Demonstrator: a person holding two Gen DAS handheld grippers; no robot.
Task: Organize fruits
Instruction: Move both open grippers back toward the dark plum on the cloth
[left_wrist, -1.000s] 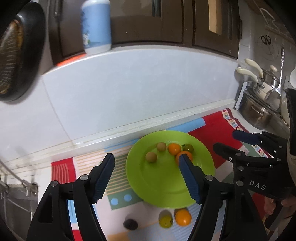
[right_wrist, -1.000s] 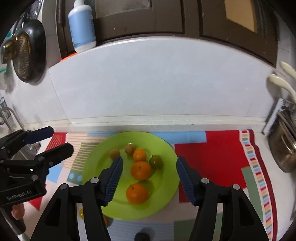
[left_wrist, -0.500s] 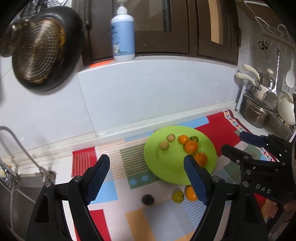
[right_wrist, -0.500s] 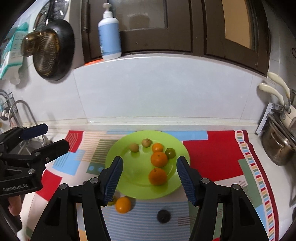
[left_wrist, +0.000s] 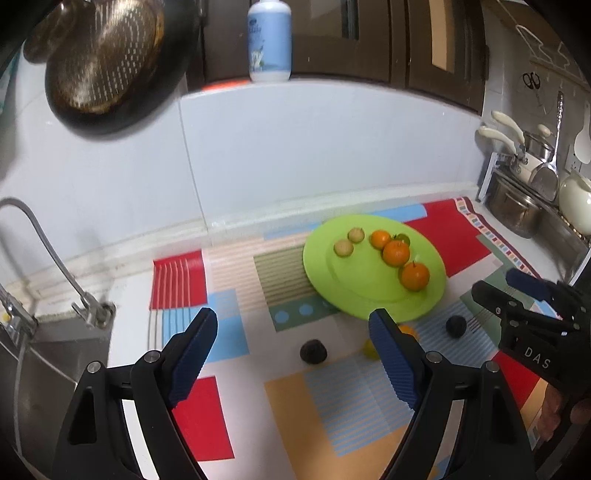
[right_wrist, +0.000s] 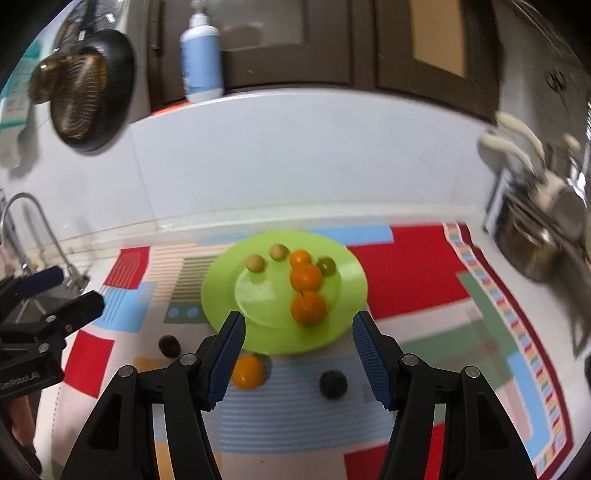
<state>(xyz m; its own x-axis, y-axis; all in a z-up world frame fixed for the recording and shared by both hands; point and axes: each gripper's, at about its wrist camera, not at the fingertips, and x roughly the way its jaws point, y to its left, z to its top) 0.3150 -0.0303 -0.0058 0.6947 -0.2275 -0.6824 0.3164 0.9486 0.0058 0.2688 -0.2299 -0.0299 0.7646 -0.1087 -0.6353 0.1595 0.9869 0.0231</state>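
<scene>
A green plate (left_wrist: 354, 284) on the patterned mat holds three oranges (left_wrist: 414, 275), two small tan fruits (left_wrist: 343, 247) and a green one (left_wrist: 404, 239). In front of the plate, two dark fruits (left_wrist: 313, 350) (left_wrist: 455, 326), a yellow fruit (left_wrist: 369, 349) and a loose orange (right_wrist: 247, 371) lie on the mat. My left gripper (left_wrist: 293, 317) hovers above the mat on the near side of the plate. Its jaws are opening, with nothing between them. My right gripper (right_wrist: 298, 321) is open and empty just before the plate's front rim (right_wrist: 266, 343), above the loose orange and a dark fruit (right_wrist: 333, 384).
A sink with a faucet (left_wrist: 44, 251) lies at the left edge of the counter. A black pan (left_wrist: 107, 62) hangs on the wall, and a soap bottle (left_wrist: 269, 40) stands on the ledge. Steel pots (left_wrist: 517, 206) crowd the right end. The colourful mat (left_wrist: 240, 354) covers the counter.
Both grippers have drawn back from the plate, so more of the mat and the loose fruits in front of it show. The left jaws stand wider apart.
</scene>
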